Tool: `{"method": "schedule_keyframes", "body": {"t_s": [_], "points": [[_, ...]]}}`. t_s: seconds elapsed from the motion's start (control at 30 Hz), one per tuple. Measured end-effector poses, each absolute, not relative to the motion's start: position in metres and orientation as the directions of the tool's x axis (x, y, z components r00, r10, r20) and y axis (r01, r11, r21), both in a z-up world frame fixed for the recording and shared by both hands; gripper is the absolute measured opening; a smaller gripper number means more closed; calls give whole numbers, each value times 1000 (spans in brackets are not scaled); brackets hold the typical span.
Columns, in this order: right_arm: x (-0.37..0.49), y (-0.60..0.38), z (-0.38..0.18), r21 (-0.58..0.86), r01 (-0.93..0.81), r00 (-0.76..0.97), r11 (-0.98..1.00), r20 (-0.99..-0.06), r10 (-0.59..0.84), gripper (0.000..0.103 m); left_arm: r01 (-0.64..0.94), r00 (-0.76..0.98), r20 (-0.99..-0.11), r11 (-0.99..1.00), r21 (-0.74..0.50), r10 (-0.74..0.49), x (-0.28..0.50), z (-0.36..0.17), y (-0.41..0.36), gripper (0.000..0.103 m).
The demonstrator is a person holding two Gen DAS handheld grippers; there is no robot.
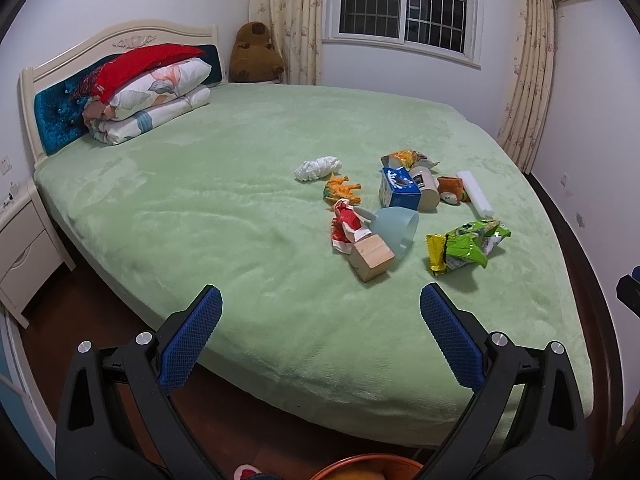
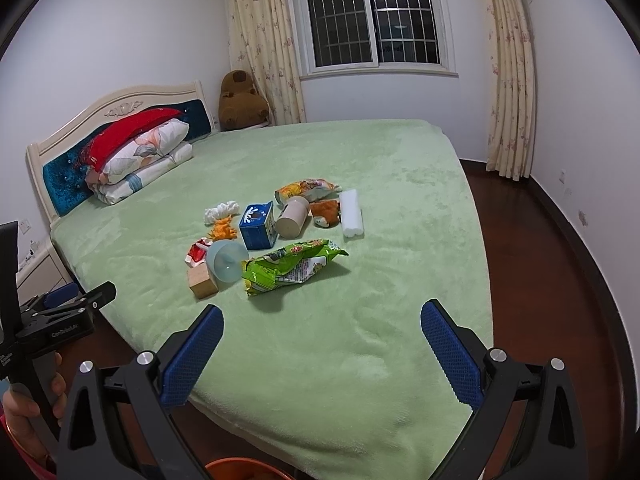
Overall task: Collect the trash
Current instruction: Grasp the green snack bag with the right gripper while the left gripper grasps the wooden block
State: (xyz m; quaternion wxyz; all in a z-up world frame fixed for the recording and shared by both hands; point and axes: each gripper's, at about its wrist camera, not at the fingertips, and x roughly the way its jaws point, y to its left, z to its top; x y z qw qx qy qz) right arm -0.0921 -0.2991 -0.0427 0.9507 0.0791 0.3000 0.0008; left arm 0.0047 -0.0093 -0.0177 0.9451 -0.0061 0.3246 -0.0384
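A pile of objects lies on the green bed (image 1: pixel 240 184) (image 2: pixel 400 184). It holds a green snack bag (image 1: pixel 466 246) (image 2: pixel 290 266), a yellow snack bag (image 1: pixel 406 158) (image 2: pixel 306 190), a red wrapper (image 1: pixel 345 226) (image 2: pixel 197 253) and crumpled white tissue (image 1: pixel 318 168) (image 2: pixel 221 211). My left gripper (image 1: pixel 320 332) is open and empty above the bed's near edge, short of the pile. My right gripper (image 2: pixel 322 344) is open and empty, just short of the green bag.
Also in the pile: a blue tissue box (image 2: pixel 258 226), a beige cup (image 2: pixel 294 218), a pale blue cup (image 2: pixel 226 262), a wooden block (image 2: pixel 203 280), an orange toy (image 2: pixel 224 230), a white foam roll (image 2: pixel 352 212). An orange bin rim (image 1: pixel 368 468) sits below. Pillows (image 1: pixel 148 92) lie at the headboard.
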Motion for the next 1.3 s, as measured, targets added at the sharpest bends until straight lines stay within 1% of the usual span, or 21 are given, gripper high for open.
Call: {"method": "schedule_keyframes", "body": {"t_s": [0.13, 0.23, 0.33, 0.37, 0.4, 0.43, 0.53, 0.6, 0.7, 0.73, 0.77, 0.8, 0.87, 0.93, 1.03, 1.13, 1.3], "points": [[-77, -297, -53, 167, 44, 799, 985, -597, 66, 97, 60, 778, -625, 998, -38, -70, 10, -27, -5, 97], [-50, -292, -68, 207, 35, 767, 978, -632, 106, 97, 51, 768, -637, 998, -35, -62, 17, -37, 0, 97], [-9, -292, -89, 335, 34, 699, 942, -681, 217, 97, 46, 755, -652, 998, -40, -61, 22, -47, 5, 97], [11, -294, -100, 406, 56, 664, 912, -697, 270, 97, 44, 753, -655, 998, -39, -59, 23, -50, 7, 97], [19, -295, -105, 434, 71, 651, 898, -702, 288, 97, 41, 749, -660, 998, -37, -55, 24, -53, 9, 97], [40, -297, -115, 492, 109, 625, 864, -709, 325, 97, 38, 745, -665, 999, -33, -50, 26, -57, 11, 97], [76, -301, -131, 588, 193, 593, 786, -708, 384, 97, 26, 736, -676, 999, -30, -39, 28, -67, 17, 97], [102, -304, -145, 621, 274, 562, 734, -723, 402, 97, 24, 728, -684, 999, -39, -44, 31, -70, 18, 97], [126, -305, -159, 618, 366, 528, 696, -754, 391, 95, 34, 723, -688, 998, -49, -59, 33, -75, 18, 97], [131, -304, -160, 609, 367, 530, 703, -758, 380, 87, 39, 723, -688, 998, -47, -61, 33, -75, 16, 97], [134, -302, -158, 589, 367, 531, 720, -768, 358, 59, 42, 723, -688, 998, -45, -61, 34, -76, 15, 97], [136, -302, -157, 570, 369, 530, 734, -778, 338, 57, 45, 723, -688, 998, -44, -63, 34, -76, 14, 97], [134, -305, -155, 605, 344, 547, 718, -751, 371, 53, 52, 722, -688, 997, -50, -72, 35, -77, 13, 97], [128, -308, -152, 606, 320, 568, 728, -738, 365, 52, 62, 720, -689, 997, -55, -83, 35, -78, 10, 97], [110, -315, -140, 613, 278, 600, 740, -712, 364, 52, 73, 713, -694, 995, -61, -95, 34, -79, 6, 97], [91, -320, -123, 610, 223, 634, 761, -683, 362, 52, 82, 685, -717, 992, -96, -126, 36, -81, 0, 97], [45, -328, -97, 593, 130, 678, 795, -638, 365, 52, 98, 672, -724, 987, -126, -159, 39, -82, -12, 97]]}}
